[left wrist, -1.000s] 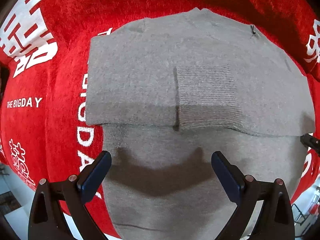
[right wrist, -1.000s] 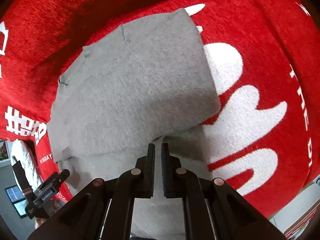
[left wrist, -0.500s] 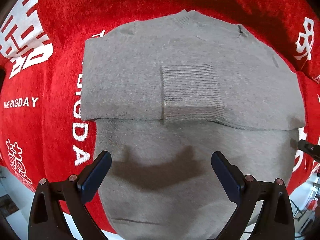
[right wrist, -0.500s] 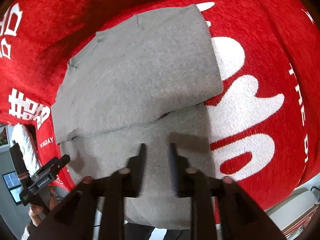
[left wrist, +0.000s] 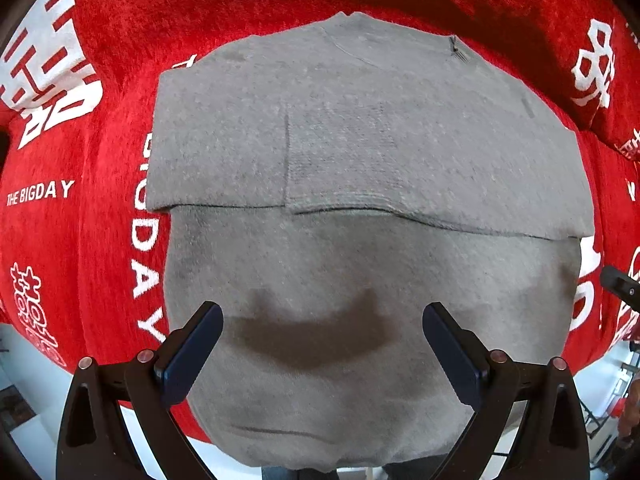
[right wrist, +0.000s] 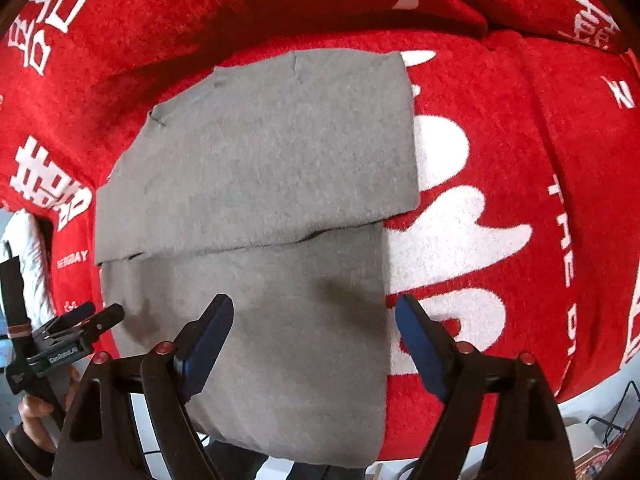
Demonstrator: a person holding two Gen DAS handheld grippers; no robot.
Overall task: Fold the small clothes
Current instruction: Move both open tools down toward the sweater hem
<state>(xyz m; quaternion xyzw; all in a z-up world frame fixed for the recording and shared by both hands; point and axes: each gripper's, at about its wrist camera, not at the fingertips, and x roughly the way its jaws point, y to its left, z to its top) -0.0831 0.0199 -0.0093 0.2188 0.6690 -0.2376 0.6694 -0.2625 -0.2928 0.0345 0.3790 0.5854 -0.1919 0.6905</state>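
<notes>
A grey knit sweater lies flat on a red blanket, its sleeves folded in across the upper half, a ribbed cuff on top. It also shows in the right wrist view. My left gripper is open and empty above the sweater's lower half. My right gripper is open and empty above the sweater's lower right edge. The left gripper also shows at the left edge of the right wrist view.
The red blanket with white lettering covers a sofa seat and backrest. Its front edge drops to a pale floor. The sweater's hem hangs over that edge.
My right gripper has opened, let go of the sweater fold and pulled back. The left gripper has backed away slightly and stayed open.
</notes>
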